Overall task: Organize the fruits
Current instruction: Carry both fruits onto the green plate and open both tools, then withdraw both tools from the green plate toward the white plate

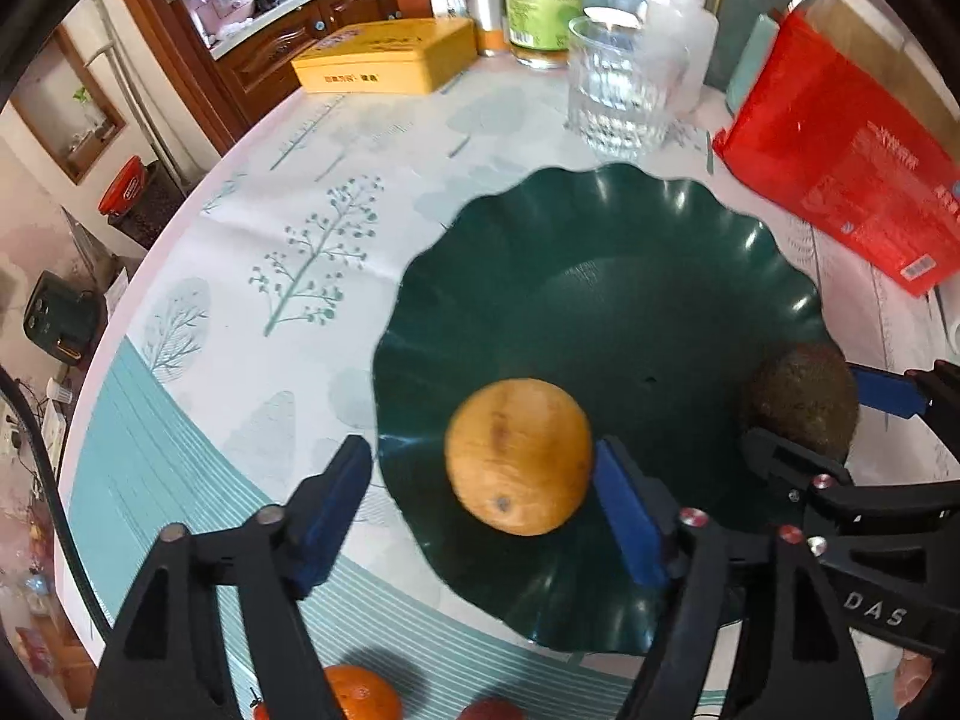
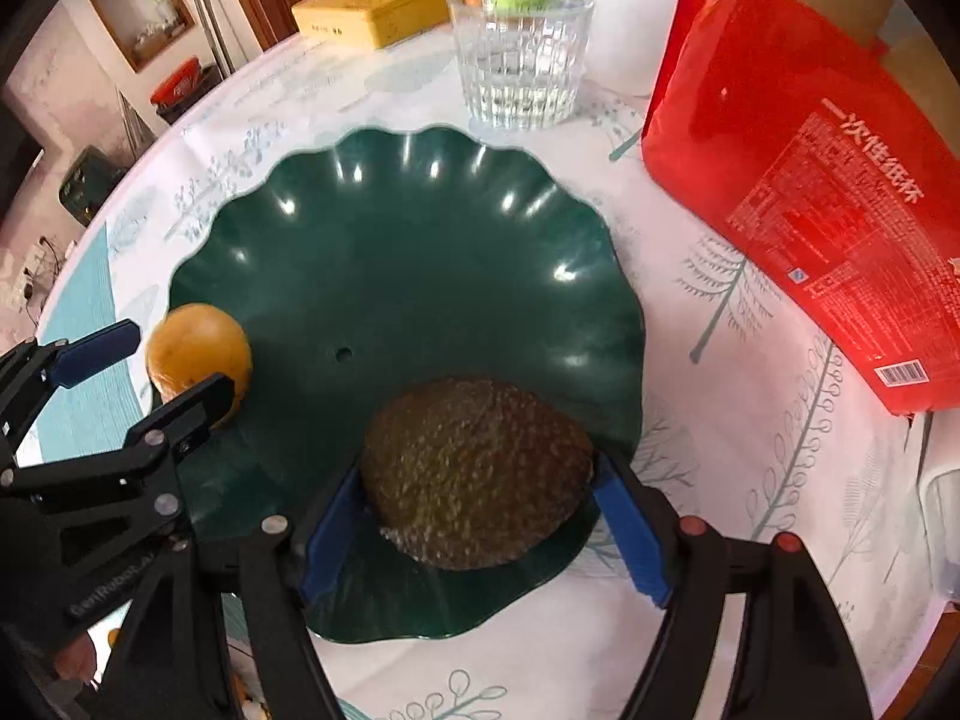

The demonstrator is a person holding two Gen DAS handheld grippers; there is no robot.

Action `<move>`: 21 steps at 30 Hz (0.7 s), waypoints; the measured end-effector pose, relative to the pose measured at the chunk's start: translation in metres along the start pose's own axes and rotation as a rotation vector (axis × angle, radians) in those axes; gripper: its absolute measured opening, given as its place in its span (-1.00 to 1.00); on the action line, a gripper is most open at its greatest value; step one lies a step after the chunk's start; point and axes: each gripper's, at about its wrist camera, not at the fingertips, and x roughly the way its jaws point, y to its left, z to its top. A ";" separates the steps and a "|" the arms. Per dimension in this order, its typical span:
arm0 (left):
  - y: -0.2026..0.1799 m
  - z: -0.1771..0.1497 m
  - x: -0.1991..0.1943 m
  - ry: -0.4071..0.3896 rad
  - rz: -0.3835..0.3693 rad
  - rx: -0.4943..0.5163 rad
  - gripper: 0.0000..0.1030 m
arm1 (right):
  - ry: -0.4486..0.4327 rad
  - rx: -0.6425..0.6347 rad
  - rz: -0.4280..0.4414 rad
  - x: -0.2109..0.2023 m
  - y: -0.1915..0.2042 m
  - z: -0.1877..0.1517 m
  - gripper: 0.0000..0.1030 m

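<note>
A dark green glossy plate (image 1: 600, 312) with a scalloped, wavy rim sits on the counter (image 1: 252, 312), which is covered with a smooth cloth printed with pale teal trees and stripes.

In the left wrist view, the left tool (image 1: 483, 504) stands wide over the plate's rim at 7 o'clock. A round, matte yellow-orange fruit (image 1: 519, 456) lies between its blue-padded fingers, touching or almost touching the right pad and well apart from the left pad. At 6 o'clock, off the plate, a shiny orange mandarin (image 1: 360, 693) and a reddish fruit (image 1: 492, 708) lie on the counter, partly cut off by the frame.

In the right wrist view, the right tool (image 2: 480, 516) holds a brown, rough, speckled oval fruit (image 2: 477, 471) between its blue pads, over the plate's near edge at 6 o'clock.

Beyond the plate at 12 o'clock stands a ribbed clear glass (image 2: 519, 54). A glossy red bag (image 2: 798, 168) with printed text lies at 2 o'clock. A flat yellow tin box (image 1: 387, 54) lies at 11 o'clock, and a green-labelled bottle (image 1: 543, 0) stands behind the glass.
</note>
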 end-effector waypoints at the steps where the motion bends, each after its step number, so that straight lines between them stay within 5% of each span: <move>1: 0.004 0.000 -0.004 -0.007 -0.010 -0.015 0.55 | -0.017 -0.001 0.005 -0.006 0.001 0.000 0.48; 11: 0.017 -0.028 -0.070 -0.105 0.039 -0.040 0.62 | -0.151 -0.053 0.015 -0.071 0.027 -0.015 0.48; 21: 0.027 -0.087 -0.150 -0.186 0.067 -0.092 0.63 | -0.219 -0.051 0.094 -0.130 0.044 -0.068 0.48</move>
